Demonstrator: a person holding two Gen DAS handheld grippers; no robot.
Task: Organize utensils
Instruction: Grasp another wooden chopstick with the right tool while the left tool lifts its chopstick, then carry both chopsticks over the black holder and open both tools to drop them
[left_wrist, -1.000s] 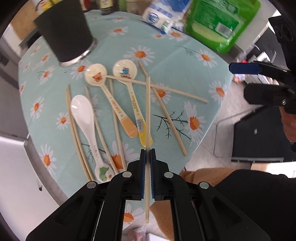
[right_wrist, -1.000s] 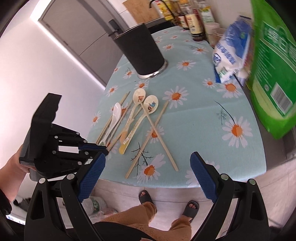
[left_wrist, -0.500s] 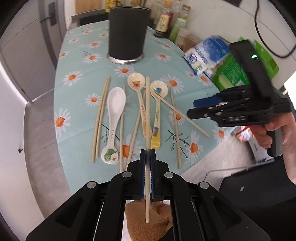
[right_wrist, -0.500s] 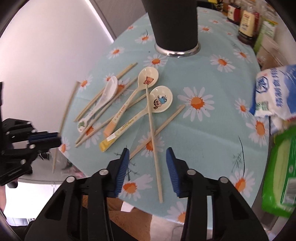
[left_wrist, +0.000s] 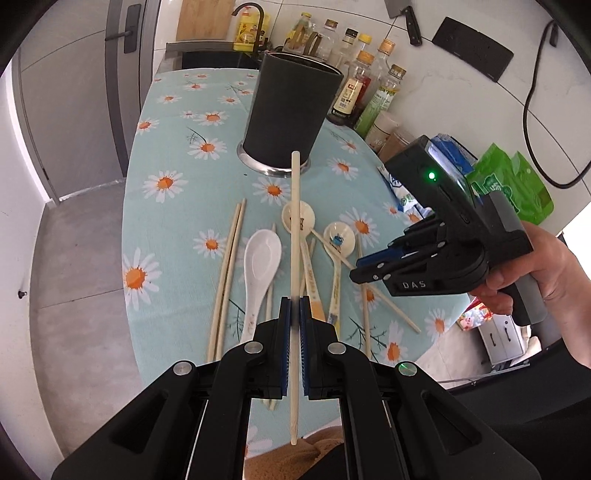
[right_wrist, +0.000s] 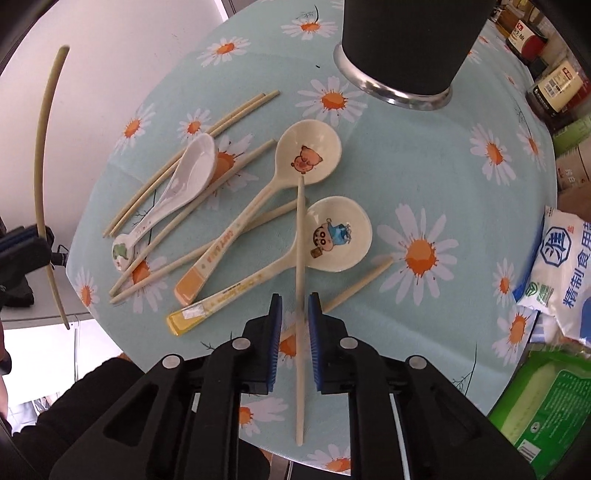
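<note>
While clamping one chopstick (left_wrist: 294, 229) tight in the left gripper (left_wrist: 294, 310), lifted off the table (left_wrist: 177, 229) and aimed at the cup (left_wrist: 291, 110), mid-pick on a second chopstick (right_wrist: 301, 240): right gripper (right_wrist: 295, 301) pointing down, jaws just been closing and straddling it where it lies with its tip in the bear spoon (right_wrist: 308, 157), pads not yet touching it. Next, probably: finish the squeeze, lift straight up without dragging that spoon, then drop both sticks in the cup. Count: three spoons, seven chopsticks (one held, six on the table), one cup.
</note>
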